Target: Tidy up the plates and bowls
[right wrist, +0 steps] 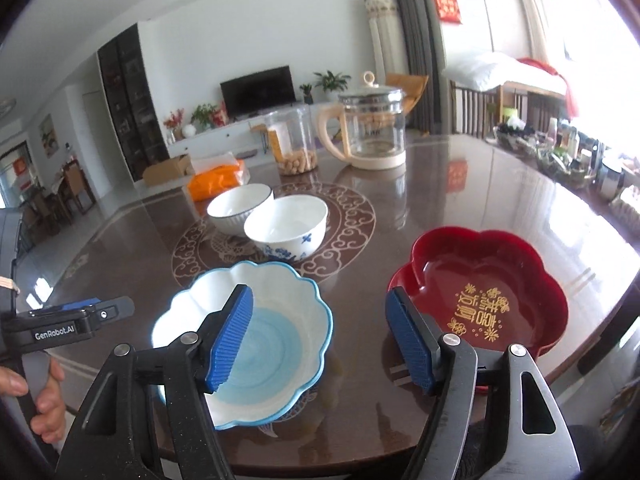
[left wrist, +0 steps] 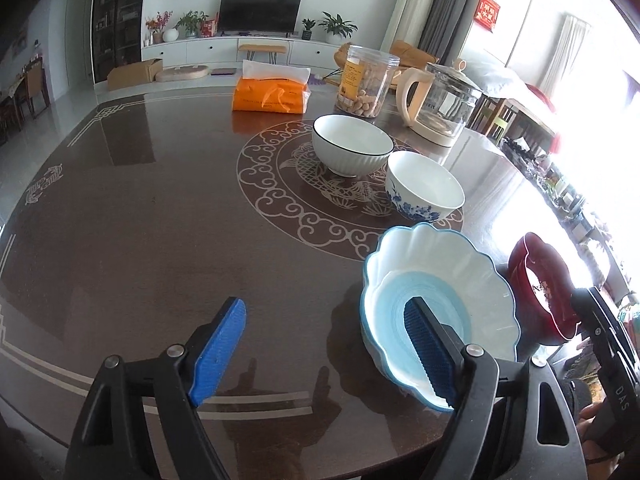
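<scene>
- Nearest, the left tongs (left wrist: pixel 324 354) stand wide with nothing between the pads; their right pad shows in front of the scalloped blue-and-white plate (left wrist: pixel 440 308), clear of it as far as I can tell.
- Likewise the right tongs (right wrist: pixel 320 340) gape empty, hanging over the gap between that plate and the red lacquer plate (right wrist: pixel 480 296).
- Both plates sit flat on the dark worktop (left wrist: pixel 160 220), side by side and apart, near its front edge.
- Further in, the blue-flowered bowl (right wrist: pixel 286 226) and the ribbed dark-rimmed bowl (right wrist: pixel 240 208) stand upright, just beside each other, on the central medallion.
- Judging by this, nothing is stacked yet and a pick is being chosen.
- Next, one pair of tongs must straddle a rim and close firmly; the glazed edges look slippery.
- Beyond stand a nut jar (left wrist: pixel 366 84) and a glass kettle (left wrist: pixel 444 104).
</scene>
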{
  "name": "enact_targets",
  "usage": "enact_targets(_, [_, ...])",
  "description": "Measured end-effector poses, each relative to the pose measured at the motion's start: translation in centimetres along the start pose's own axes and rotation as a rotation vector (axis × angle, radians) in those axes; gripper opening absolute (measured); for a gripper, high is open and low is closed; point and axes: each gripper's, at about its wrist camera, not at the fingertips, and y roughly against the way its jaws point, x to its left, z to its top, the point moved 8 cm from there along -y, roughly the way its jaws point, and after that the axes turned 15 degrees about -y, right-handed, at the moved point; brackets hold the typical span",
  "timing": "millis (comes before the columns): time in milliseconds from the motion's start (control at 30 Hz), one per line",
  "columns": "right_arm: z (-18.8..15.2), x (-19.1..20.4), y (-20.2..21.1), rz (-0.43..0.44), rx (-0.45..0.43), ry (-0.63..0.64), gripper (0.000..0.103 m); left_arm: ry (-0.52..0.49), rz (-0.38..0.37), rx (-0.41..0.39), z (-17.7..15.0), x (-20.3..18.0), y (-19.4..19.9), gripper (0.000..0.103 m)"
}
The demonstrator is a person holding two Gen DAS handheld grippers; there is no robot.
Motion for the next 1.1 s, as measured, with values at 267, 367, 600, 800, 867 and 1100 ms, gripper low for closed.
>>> enact_targets(267, [0.3,1.6,1.6,0.024,-0.102,0.079,0.073,0.038,-0.008,-0.007,-0.1,-0.3,0.8,0.081])
enact_targets(367, [0.1,1.7,1.6,0.023,-0.11,0.086,0.073,0.02,0.002,-0.01,0.1,-0.5,0.9,0.081])
enact_targets(600, [0.0,1.3,1.8,0.018,-0.122,0.079,0.075,0.051,0.002,0.026,-0.7,0.2,0.3,0.081])
enact_targets(800, [-0.1,1.3,1.8,0.013,-0.116,0.084,0.075,0.016,0.057,0.005,-0.3,0.6,1.0,0.081])
enact_targets(867, [-0.1,1.3,1.6,0.011,-0.111,0.086,0.075,-0.004,0.08,0.002,-0.2,0.7,1.2,0.081])
enact_targets(1100, [-0.2,1.2,1.4,0.005,-0.096,0.088,0.075,-0.044,0.136,0.018,-0.5,1.2,0.9,0.081])
